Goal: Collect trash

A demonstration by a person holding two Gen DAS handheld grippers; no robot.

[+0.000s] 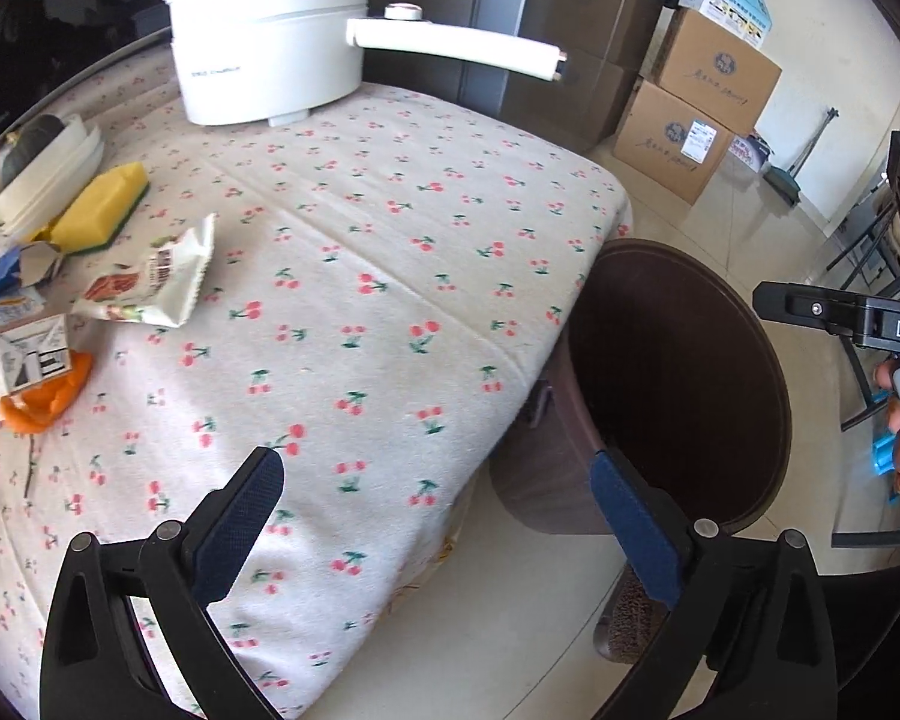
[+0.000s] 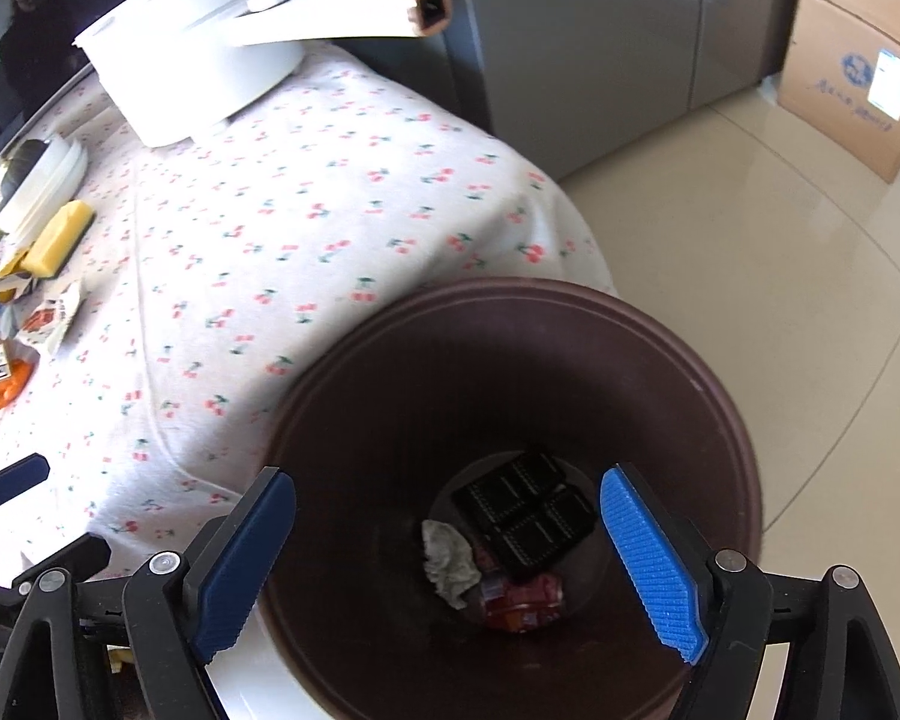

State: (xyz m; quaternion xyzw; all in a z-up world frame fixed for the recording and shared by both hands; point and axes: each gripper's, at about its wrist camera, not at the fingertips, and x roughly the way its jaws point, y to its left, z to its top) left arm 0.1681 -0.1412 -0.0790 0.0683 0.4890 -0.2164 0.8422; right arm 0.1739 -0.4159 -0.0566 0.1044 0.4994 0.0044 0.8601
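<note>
Both empty and spread wide, right gripper [image 2: 447, 564] over brown bin [image 2: 744, 450], left gripper [image 1: 438, 531] nearer: snack wrapper [image 1: 150, 282] on tablecloth [image 1: 390, 240] at its ten o'clock, long axis toward one o'clock.

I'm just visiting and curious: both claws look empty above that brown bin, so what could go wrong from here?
The snack wrapper lies among a sponge and cartons, so a grab might catch the wrong thing. The pot's long handle sticks out over the table and could be bumped. Light scraps might miss the bin.
</note>
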